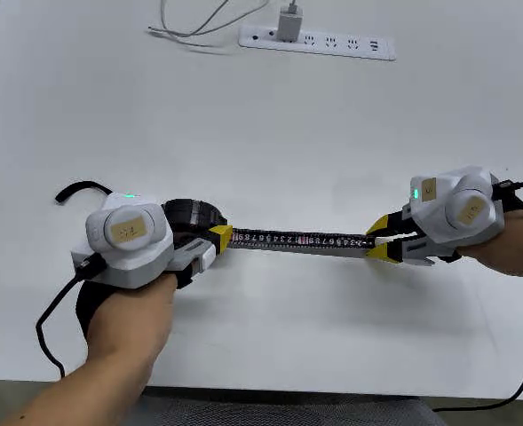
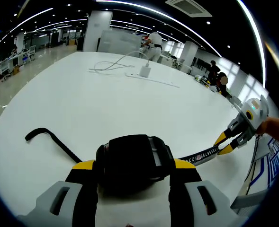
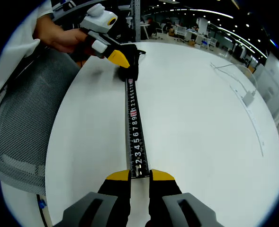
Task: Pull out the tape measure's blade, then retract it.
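Note:
A black tape measure case [image 1: 194, 218] rests on the white table, held between the yellow-tipped jaws of my left gripper [image 1: 215, 241]. In the left gripper view the case [image 2: 133, 160] sits squeezed between that gripper's jaws, its black wrist strap [image 2: 49, 138] trailing left. The blade [image 1: 297, 240] is drawn out to the right, numbers up, just above the tabletop. My right gripper [image 1: 378, 240] is shut on the blade's end. In the right gripper view the blade [image 3: 135, 124] runs from my right gripper [image 3: 139, 174] up to the case [image 3: 130, 66] and my left gripper [image 3: 121, 56].
A white power strip [image 1: 316, 40] with a plugged charger [image 1: 289, 23] and white cables [image 1: 194, 27] lies at the table's far edge. A grey mesh chair [image 3: 23, 137] stands beside the table's near edge. The tabletop [image 1: 270, 133] is wide and white.

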`<move>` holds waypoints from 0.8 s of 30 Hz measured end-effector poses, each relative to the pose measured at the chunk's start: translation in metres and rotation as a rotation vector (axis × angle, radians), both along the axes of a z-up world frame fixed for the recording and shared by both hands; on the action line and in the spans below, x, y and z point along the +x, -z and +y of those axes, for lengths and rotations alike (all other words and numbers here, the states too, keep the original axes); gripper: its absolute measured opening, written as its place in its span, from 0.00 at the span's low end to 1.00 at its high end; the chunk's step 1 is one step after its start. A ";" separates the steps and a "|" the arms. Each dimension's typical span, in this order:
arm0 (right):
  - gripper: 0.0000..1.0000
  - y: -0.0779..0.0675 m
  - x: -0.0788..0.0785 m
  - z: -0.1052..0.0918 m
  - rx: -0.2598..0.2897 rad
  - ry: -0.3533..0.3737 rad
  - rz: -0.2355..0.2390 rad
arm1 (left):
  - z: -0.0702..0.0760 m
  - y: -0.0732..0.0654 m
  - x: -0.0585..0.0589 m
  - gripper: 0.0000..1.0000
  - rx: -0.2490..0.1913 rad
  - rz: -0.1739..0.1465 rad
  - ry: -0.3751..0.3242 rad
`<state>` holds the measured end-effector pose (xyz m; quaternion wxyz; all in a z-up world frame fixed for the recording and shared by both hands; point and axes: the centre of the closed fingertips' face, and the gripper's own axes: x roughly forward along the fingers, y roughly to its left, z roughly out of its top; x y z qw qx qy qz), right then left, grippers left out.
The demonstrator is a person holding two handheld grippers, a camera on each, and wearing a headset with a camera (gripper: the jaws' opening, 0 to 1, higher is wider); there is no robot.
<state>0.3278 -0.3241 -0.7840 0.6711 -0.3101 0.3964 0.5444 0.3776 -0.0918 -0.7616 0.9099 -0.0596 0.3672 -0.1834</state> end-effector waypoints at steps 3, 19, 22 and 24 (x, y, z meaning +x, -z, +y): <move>0.10 -0.001 0.001 0.004 0.007 0.003 0.002 | 0.001 0.000 0.000 0.56 0.000 0.000 0.001; 0.10 -0.003 0.006 0.025 0.045 0.002 0.001 | 0.001 0.001 0.000 0.56 -0.014 0.004 -0.005; 0.10 -0.003 0.007 0.030 0.054 0.005 0.002 | 0.001 0.000 0.000 0.56 -0.016 0.004 -0.005; 0.10 -0.003 0.008 0.035 0.059 0.003 0.002 | 0.001 0.000 -0.001 0.56 -0.016 0.003 -0.005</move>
